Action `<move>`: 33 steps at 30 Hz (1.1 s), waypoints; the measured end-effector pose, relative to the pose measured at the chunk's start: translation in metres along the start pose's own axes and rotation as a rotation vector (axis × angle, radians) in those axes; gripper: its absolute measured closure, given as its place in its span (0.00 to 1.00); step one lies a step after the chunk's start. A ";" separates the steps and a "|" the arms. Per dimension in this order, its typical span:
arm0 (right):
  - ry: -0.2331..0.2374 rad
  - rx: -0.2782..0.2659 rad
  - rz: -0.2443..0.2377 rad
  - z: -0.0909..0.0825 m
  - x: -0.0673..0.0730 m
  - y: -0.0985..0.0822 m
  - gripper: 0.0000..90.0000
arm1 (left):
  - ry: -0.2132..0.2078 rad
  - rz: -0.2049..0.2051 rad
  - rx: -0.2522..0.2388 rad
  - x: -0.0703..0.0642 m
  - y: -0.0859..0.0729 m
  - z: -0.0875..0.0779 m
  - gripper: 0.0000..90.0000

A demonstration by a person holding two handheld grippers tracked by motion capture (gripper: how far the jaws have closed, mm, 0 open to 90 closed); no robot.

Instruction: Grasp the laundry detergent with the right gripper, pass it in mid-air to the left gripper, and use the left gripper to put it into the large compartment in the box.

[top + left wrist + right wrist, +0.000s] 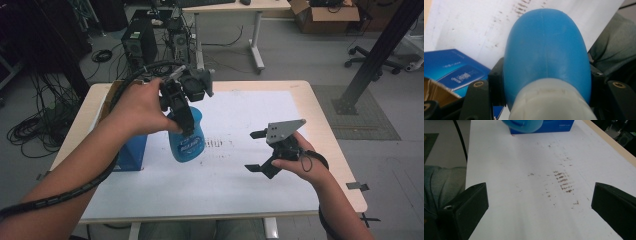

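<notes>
In the high view, the blue bottle (186, 137) is held clamped by the left tool (183, 122) above the counter (320, 125), left of centre; in the left gripper view, its neck is gripped; in the right gripper view, the right tool (539, 202) is seen wide open, empty.

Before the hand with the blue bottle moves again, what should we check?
1. Left gripper shut on the blue bottle: ok, jaws hug its neck on both sides.
2. Bottle upright: cannot tell, it looks slightly tilted from above.
3. Right gripper open with nothing in it: ok.
4. White sheet in front of the right gripper free of objects: ok, just brown smudges.
5. Blue box close beside the bottle: not ok, it might get bumped.
6. Bottle cap tight: cannot tell.
</notes>
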State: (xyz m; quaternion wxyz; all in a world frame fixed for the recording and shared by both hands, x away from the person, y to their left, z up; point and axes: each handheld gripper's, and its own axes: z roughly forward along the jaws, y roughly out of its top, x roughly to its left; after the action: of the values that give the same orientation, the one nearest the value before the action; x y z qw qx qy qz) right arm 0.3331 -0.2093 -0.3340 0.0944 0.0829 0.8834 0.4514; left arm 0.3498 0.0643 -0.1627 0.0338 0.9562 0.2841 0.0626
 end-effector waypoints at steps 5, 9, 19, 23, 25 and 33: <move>-0.006 0.018 0.000 -0.005 -0.002 -0.001 0.01 | 0.030 -0.069 -0.007 0.010 -0.004 -0.013 0.42; -0.007 0.036 0.004 -0.011 -0.005 -0.001 0.01 | 0.050 -0.151 0.001 0.021 -0.010 -0.025 0.42; -0.010 0.074 0.026 -0.022 -0.014 -0.001 0.01 | 0.067 -0.348 0.021 0.057 -0.032 -0.062 0.42; -0.006 0.095 0.029 -0.024 -0.017 0.002 0.01 | 0.067 -0.420 0.017 0.068 -0.041 -0.073 0.42; -0.006 0.100 0.029 -0.024 -0.019 0.004 0.01 | 0.062 -0.451 0.026 0.075 -0.045 -0.078 0.42; -0.001 0.123 0.038 -0.029 -0.025 0.005 0.02 | 0.056 -0.530 0.040 0.093 -0.061 -0.091 0.42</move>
State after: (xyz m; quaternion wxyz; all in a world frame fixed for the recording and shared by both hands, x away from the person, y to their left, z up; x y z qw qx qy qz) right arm 0.3504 -0.2348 -0.3107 0.0809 0.1058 0.9077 0.3980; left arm 0.3817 0.1686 -0.0693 0.0222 0.8467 0.5267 0.0723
